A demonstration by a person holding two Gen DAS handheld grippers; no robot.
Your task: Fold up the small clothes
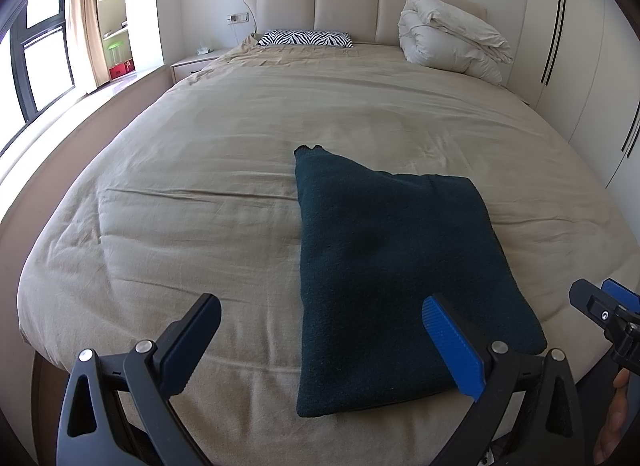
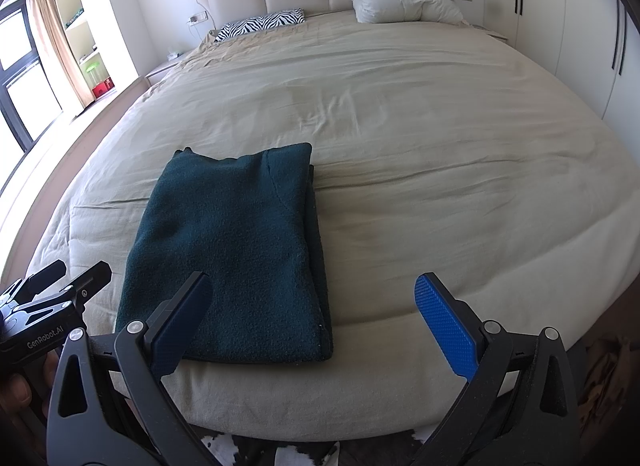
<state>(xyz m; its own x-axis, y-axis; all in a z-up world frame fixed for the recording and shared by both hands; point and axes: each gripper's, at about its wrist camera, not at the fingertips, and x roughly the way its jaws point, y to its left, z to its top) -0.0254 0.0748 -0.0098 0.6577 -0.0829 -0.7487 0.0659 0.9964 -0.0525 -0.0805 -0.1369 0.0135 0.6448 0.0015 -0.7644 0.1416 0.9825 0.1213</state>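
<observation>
A dark teal fleece garment [image 1: 384, 266] lies folded into a flat rectangle near the foot of the bed [image 1: 208, 169]; a small piece sticks out at its far left corner. In the right wrist view the same garment [image 2: 236, 250] sits left of centre. My left gripper [image 1: 324, 346] is open above the bed's near edge, its blue pad over the garment's near right part. Open too, my right gripper [image 2: 316, 322] hovers over the garment's near right corner with nothing between its fingers. Each gripper shows at the edge of the other's view.
A beige sheet covers the bed. A zebra-print pillow [image 1: 306, 38] and a folded white duvet [image 1: 452, 39] lie by the padded headboard [image 1: 344, 1]. White wardrobes [image 1: 580, 65] stand at right, a window and shelves at left. A cowhide rug [image 2: 280, 450] lies below the bed's foot.
</observation>
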